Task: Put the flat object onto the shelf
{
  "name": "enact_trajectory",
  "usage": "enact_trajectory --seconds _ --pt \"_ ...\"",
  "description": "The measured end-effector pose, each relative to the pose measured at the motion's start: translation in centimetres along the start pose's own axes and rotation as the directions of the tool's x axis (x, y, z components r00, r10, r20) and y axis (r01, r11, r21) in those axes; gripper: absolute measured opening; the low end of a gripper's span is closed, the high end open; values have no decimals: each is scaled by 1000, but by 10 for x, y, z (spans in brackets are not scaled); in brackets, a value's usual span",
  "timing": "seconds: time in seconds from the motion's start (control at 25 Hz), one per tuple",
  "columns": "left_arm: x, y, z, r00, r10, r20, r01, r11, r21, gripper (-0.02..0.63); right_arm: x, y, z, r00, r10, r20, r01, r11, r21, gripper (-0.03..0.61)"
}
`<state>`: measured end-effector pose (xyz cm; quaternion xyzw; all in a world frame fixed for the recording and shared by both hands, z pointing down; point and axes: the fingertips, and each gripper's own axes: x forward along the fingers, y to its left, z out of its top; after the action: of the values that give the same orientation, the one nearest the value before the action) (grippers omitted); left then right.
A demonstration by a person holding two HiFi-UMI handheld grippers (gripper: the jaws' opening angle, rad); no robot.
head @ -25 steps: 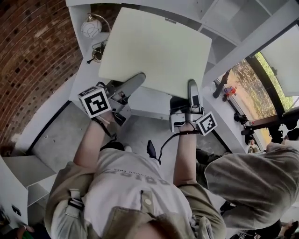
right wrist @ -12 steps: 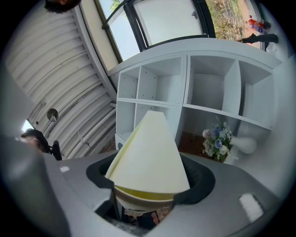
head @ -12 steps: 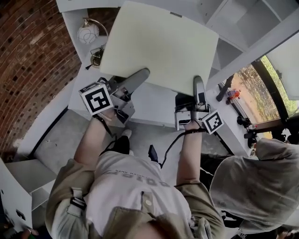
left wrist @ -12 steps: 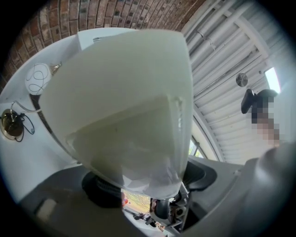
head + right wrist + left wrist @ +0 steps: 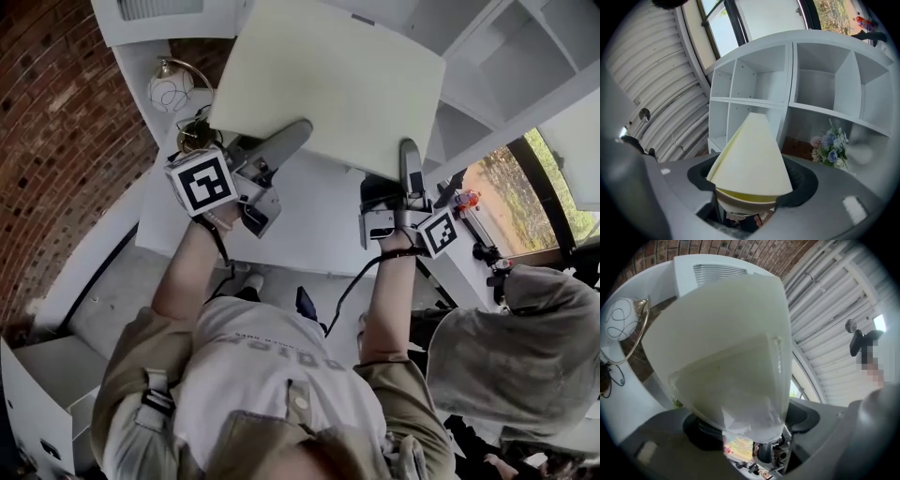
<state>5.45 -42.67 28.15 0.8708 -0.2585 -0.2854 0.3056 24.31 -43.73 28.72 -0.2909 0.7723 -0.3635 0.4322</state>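
A globe lamp (image 5: 169, 89) is sitting at eleven o'clock, beside a brick wall (image 5: 56, 141) running along nine o'clock; a person in a grey hooded top (image 5: 511, 347) is showing at four o'clock; in the right gripper view, pale flowers (image 5: 829, 143) are lying at three o'clock.

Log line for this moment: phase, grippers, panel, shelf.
phase: carry | left gripper: shut on pale cream flat square panel | right gripper: shut on panel | white cubby shelf unit: ahead, panel not yet placed

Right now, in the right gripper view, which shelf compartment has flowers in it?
The lower right compartment: the flowers stand in it, while the others show only white walls.
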Motion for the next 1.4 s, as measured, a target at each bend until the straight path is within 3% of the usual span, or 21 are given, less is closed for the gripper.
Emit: enact_trajectory --seconds 0.32,0.6,0.76,1.16,1.4 --pt "36 18 34 1000 -4 11 4 999 -32 390 42 -17 18 997 -80 21 80 996 33 333" --pt "63 55 53 997 71 36 -65 987 -149 390 83 -38 37 982 -189 -3 189 980 65 334" --pt "65 57 51 997 74 24 -69 985 -161 390 82 -43 38 976 -216 15 213 972 101 337" --pt "68 57 55 992 92 83 -71 971 -228 377 91 -45 46 975 -223 4 222 972 76 365" --pt "65 59 61 981 99 165 -41 946 -322 360 96 -38 45 992 -121 -21 122 988 97 398"
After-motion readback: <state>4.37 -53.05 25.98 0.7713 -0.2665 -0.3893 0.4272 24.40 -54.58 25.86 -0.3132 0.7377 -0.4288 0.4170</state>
